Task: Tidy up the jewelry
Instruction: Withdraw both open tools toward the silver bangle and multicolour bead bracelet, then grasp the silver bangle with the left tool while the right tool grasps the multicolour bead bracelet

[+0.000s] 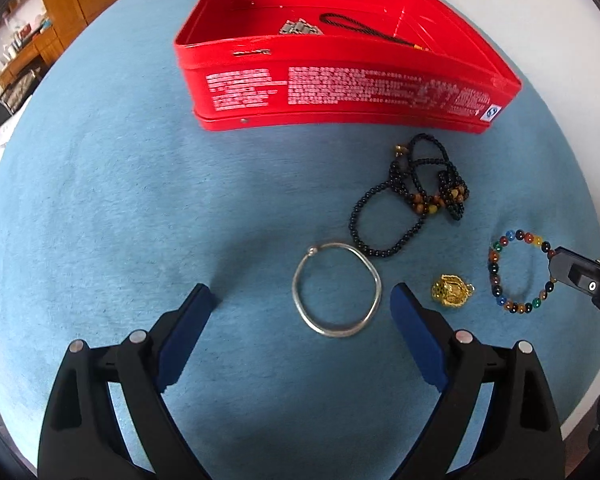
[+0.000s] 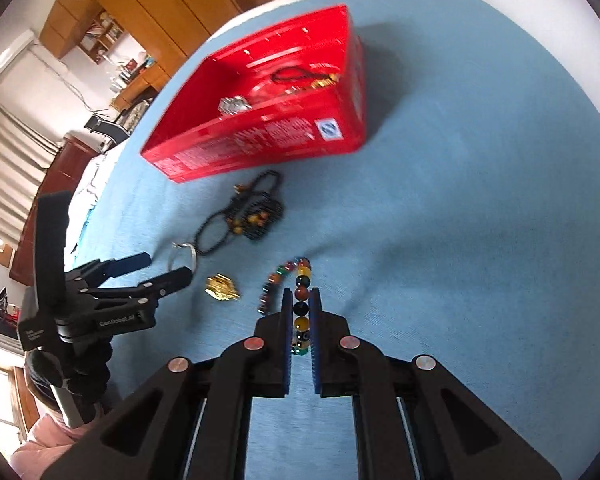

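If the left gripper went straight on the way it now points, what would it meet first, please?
Most likely the silver bangle, lying on the blue cloth just beyond the open left gripper; depth is uncertain.

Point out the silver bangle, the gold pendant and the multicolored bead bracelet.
silver bangle point(image 1: 374, 278), left wrist view, right side of the ring.
gold pendant point(image 1: 451, 290), left wrist view, its middle.
multicolored bead bracelet point(image 1: 494, 268), left wrist view, bead on its left arc.

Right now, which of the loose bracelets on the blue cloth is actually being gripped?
The multicoloured bead bracelet: the right gripper is shut on its beads. The silver bangle lies free between the open left gripper fingers.
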`<action>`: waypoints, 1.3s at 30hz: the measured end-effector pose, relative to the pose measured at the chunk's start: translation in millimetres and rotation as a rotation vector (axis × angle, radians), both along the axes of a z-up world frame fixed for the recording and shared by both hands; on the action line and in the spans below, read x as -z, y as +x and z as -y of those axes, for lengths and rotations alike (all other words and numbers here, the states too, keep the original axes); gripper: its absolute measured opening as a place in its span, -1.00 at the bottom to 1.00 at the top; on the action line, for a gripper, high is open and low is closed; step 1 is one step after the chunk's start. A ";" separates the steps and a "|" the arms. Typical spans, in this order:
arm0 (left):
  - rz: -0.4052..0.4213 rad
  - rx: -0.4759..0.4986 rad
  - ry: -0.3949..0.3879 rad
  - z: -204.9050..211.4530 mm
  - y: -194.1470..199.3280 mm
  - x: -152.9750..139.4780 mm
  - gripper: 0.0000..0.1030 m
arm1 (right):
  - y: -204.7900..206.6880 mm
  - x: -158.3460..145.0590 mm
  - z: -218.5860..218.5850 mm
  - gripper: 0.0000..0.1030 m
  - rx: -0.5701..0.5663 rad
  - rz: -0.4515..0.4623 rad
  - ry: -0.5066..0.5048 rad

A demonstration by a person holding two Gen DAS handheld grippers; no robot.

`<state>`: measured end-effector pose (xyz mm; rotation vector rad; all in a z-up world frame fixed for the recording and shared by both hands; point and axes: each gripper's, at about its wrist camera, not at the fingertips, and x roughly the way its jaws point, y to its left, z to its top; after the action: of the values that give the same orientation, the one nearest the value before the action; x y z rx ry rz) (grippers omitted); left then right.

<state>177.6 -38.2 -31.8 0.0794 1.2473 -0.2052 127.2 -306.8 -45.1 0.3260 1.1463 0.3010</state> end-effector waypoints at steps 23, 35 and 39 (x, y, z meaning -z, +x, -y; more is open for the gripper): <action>0.021 0.032 -0.055 5.2 -2.5 -6.4 -0.11 | 6.3 27.3 4.6 -0.82 0.013 -0.072 -0.012; 0.023 0.009 -0.075 -4.7 -10.0 -10.8 -0.11 | 3.5 26.4 -6.7 -0.86 -0.004 -0.053 -0.079; 0.034 0.005 -0.082 -8.7 -14.2 -16.5 -0.11 | 0.7 20.5 -6.4 -0.86 -0.012 -0.056 -0.018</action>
<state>163.5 -29.5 -15.3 0.0148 1.2039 -0.2582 127.9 -300.5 -65.7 0.3130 1.2062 0.2932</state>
